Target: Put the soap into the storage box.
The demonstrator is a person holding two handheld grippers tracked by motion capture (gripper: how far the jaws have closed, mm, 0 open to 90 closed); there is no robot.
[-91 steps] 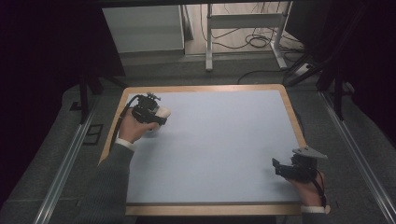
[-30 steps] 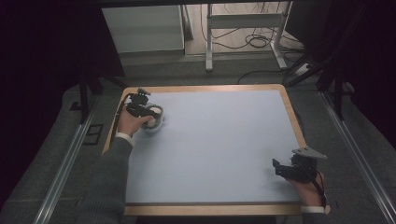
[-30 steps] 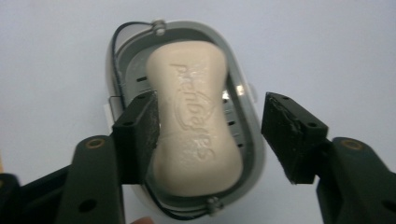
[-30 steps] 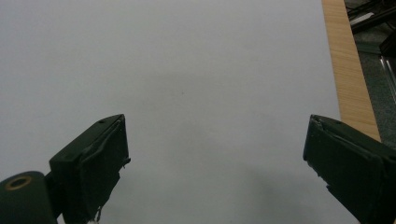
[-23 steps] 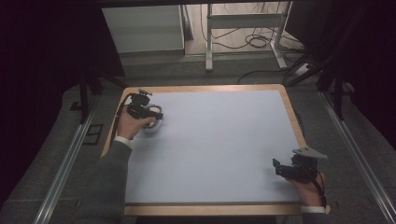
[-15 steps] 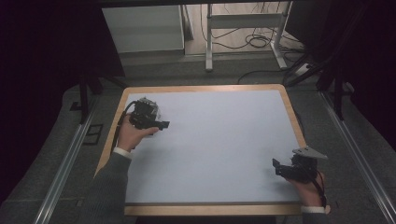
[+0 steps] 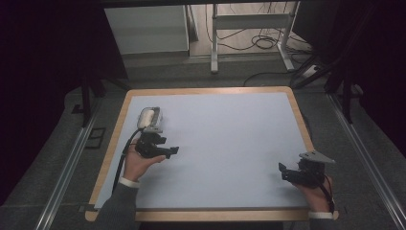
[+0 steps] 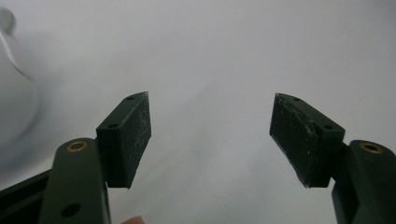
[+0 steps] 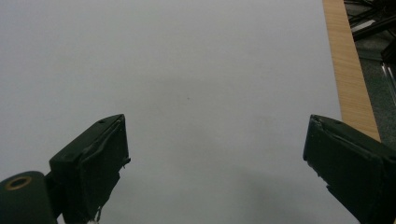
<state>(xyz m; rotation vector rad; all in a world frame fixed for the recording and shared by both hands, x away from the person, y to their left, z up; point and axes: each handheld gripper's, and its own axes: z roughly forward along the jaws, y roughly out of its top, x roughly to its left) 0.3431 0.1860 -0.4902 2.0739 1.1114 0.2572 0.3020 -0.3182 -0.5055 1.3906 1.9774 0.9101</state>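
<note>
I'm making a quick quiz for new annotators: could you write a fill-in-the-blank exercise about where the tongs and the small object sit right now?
1. The jaws of the left tongs stand ____ with nothing between them.
2. The small white object lies on the table near its far ____ corner.
3. The right tongs are near the table's ____ edge, jaws apart.
4. The white object is ____ the left tongs, not gripped.

Missing words: open; left; right; apart from
</note>
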